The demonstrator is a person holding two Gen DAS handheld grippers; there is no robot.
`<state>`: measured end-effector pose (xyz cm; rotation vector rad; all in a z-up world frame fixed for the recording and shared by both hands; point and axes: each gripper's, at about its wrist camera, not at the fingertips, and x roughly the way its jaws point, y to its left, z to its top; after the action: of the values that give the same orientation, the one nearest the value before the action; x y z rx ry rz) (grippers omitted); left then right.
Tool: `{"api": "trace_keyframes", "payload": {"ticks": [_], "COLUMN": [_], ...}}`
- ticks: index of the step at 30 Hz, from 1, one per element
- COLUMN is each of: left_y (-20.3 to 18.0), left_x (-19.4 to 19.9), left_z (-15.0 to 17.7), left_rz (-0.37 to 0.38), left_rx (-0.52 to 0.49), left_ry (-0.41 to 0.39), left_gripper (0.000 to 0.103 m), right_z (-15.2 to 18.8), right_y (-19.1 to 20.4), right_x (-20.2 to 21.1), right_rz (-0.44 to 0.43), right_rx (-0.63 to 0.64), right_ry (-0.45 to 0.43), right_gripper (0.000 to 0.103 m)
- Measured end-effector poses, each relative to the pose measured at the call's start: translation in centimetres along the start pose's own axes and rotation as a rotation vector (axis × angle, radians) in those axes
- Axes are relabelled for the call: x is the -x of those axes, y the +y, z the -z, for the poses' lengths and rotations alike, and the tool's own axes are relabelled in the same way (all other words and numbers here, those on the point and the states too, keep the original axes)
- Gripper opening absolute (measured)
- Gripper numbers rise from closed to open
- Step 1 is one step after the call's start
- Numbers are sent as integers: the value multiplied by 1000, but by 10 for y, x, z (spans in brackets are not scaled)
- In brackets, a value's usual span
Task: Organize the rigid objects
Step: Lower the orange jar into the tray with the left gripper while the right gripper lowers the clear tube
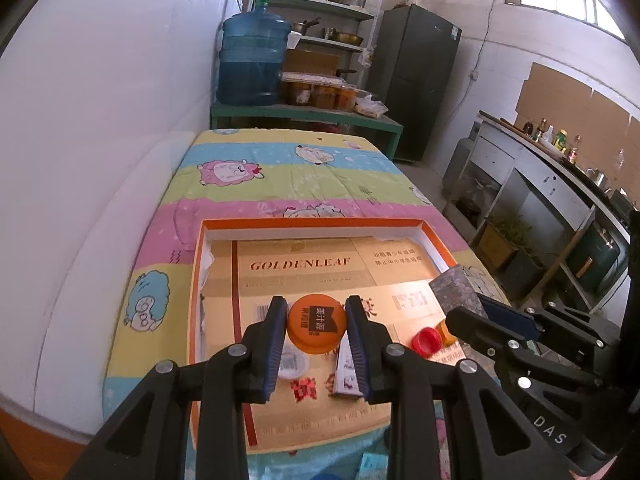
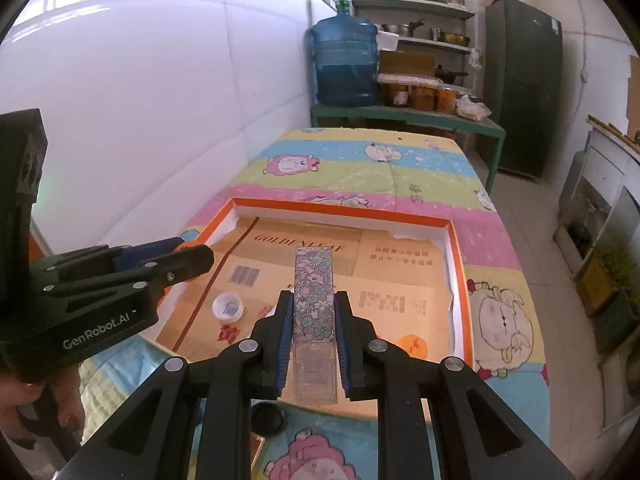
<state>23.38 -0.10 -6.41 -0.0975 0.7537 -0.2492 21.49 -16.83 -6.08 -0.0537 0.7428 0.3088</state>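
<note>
The orange-rimmed tray [image 1: 430, 228] fills the middle of both views, lying on the cartoon-print bed [image 1: 280, 168] and lined with flattened cardboard. That tray floor, straight ahead and below both tools, looks like the drop zone.

In the right wrist view the right hand-held gripper [image 2: 313, 320] is clamped on the floral box [image 2: 314, 292]. Its long axis runs straight up the frame, away from the camera, with the far end poking out over the tray middle. The clear near end sits back between the pads.

In the left wrist view the left hand-held gripper [image 1: 316, 320] is closed on the orange cap [image 1: 316, 325], held by its rim and hovering over the near part of the tray.

Neither is clearly closer to the tray floor; both hang over its near half.

Smaller bits on the cardboard: a red cap [image 1: 426, 341] at lower right of the left view, and a white cap [image 2: 228, 307] left of centre in the right view. The white cap sits half behind a finger in the left view. How high either load hangs above the cardboard is hard to judge.
</note>
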Motion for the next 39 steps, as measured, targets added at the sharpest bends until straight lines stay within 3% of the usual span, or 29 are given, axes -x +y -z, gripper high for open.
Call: {"api": "trace_keyframes", "payload": {"ticks": [19,39], "left_y": [-4,6], "left_x": [-57,-112], "left_z": [-28,-32], "left_rz": [-26,-9], "left_rx": [-30,41], "left_ry": [63,208], "left_gripper": [31,31], "right_z": [-27,-32], "right_y": [-33,-48], "right_x": [-51,-108], "right_rz": [24,35], "right_rx": [2,22], "right_ry": [49,179], "right_gripper": [20,20]}}
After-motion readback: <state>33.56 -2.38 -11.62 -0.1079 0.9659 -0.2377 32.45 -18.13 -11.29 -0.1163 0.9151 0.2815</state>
